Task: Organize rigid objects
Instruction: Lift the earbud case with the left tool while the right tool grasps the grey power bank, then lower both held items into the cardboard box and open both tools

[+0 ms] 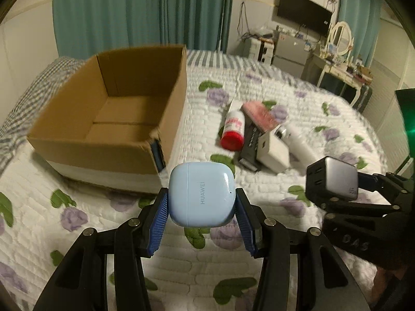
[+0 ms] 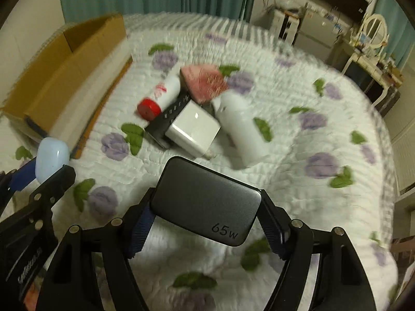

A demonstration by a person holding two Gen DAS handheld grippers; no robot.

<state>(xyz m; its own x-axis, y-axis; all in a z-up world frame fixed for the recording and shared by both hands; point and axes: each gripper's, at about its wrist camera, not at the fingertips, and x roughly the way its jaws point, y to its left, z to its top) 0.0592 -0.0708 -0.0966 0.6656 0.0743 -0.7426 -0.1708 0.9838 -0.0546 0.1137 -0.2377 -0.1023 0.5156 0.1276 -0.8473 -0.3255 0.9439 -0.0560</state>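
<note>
My left gripper (image 1: pixel 201 203) is shut on a light blue earbud case (image 1: pixel 202 191), which it holds above the quilt in front of an open cardboard box (image 1: pixel 103 153). The case (image 2: pixel 53 159) also shows at the far left of the right wrist view. My right gripper (image 2: pixel 206 202) is shut on a dark grey charger block (image 2: pixel 207 197) marked 65W. In the left wrist view that charger (image 1: pixel 330 178) hangs to the right of the case. The box (image 2: pixel 64 72) looks empty inside.
A pile lies on the flowered quilt (image 1: pixel 220 83) right of the box: a red-capped white tube (image 1: pixel 233 127), a black flat item (image 1: pixel 250 140), a white plug cube (image 1: pixel 272 150), a pink-topped item (image 1: pixel 259 114) and a white bottle (image 1: pixel 298 142). A dresser (image 1: pixel 342 70) stands beyond the bed.
</note>
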